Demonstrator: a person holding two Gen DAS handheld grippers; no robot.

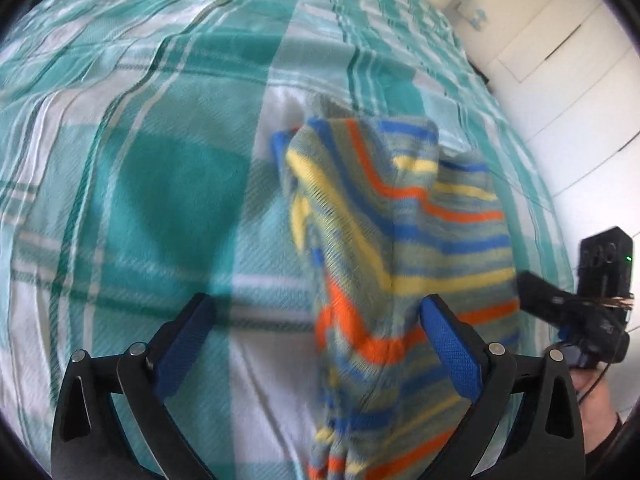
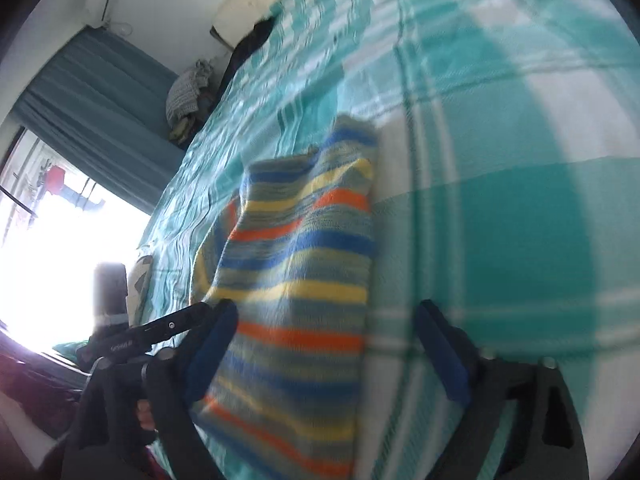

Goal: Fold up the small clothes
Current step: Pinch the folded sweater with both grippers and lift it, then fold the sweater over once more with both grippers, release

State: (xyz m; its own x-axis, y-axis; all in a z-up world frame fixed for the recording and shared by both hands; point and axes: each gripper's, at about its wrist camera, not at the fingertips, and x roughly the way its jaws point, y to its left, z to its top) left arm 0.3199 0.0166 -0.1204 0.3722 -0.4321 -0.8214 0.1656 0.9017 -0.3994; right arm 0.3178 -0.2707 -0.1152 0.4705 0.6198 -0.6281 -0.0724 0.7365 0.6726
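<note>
The striped garment [image 1: 400,240] lies partly folded on the bed [image 1: 140,160], right of centre. The left hand-held gripper [image 1: 316,344] and right hand-held gripper [image 2: 324,344] stand released, jaws wide over its near edge. Next likely calls for pinching a fresh edge to fold.

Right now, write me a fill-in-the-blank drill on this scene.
1. The striped garment lies on a ____ bedspread.
2. The left gripper has its jaws ____.
3. The garment's stripes are blue, yellow and ____.
4. Beside the window hangs a teal ____.

Missing: checked; open; orange; curtain
</note>
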